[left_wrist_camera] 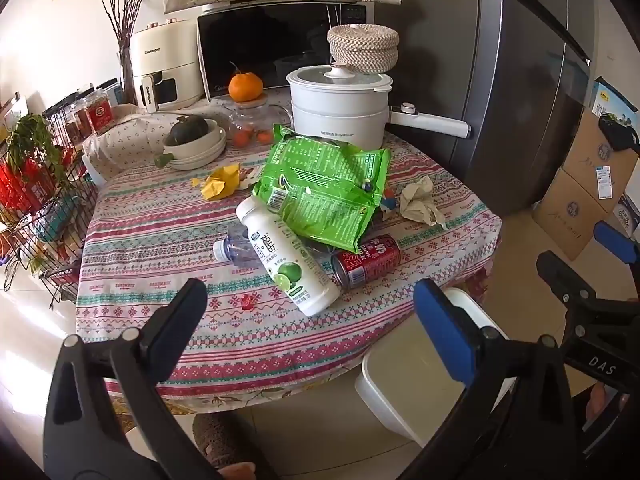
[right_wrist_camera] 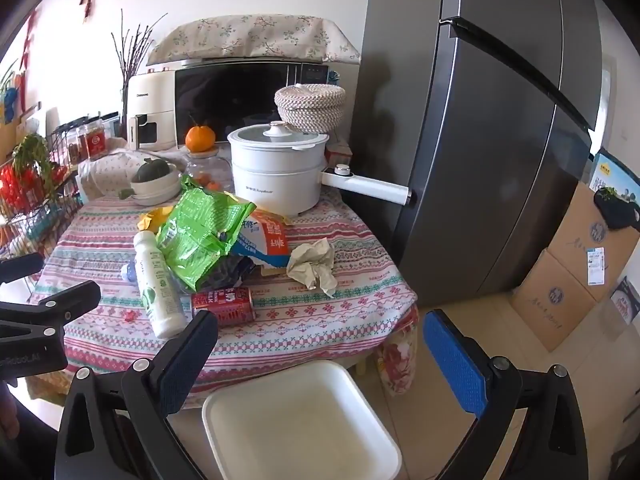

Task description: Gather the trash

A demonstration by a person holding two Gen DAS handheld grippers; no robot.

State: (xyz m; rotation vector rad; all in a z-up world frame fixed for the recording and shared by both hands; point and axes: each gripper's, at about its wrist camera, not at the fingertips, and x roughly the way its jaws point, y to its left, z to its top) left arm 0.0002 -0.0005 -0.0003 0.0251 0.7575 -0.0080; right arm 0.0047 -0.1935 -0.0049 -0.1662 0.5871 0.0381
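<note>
- The trash sits in a pile in the middle of the bench (left_wrist_camera: 132, 280), which has a striped cloth on it.
- A white bottle (left_wrist_camera: 286, 258) with a lime picture lies on its side at the front of the pile. Its cap end points away and a bit left. Its flat bottom points toward the claws.
- A red can (left_wrist_camera: 366, 260) lies on its side just to the right of the bottle. A clear bottle (left_wrist_camera: 236, 250) peeks out on the left side of it.
- A big green bag (left_wrist_camera: 324, 196) rests on top of the pile. It leans on the white bottle's far end.
- A crumpled tan paper (left_wrist_camera: 420, 200) lies to the right, a little apart. A yellow wrapper (left_wrist_camera: 222, 182) lies at the back left.
- A white bin (right_wrist_camera: 300, 420) stands on the floor right by the near edge of the bench, below the right claw.
- The left claw (left_wrist_camera: 310, 316) is wide open with nothing in it. It tips down toward the bench. The white bottle's bottom end is just ahead of it, between its two fingers in this view.
- The right claw (right_wrist_camera: 320, 344) is wide open and empty too. It hangs over the bin, and the red can is just past its left finger.
- I think the left claw is nearer the white bottle, and the right one is nearer the can.
</note>
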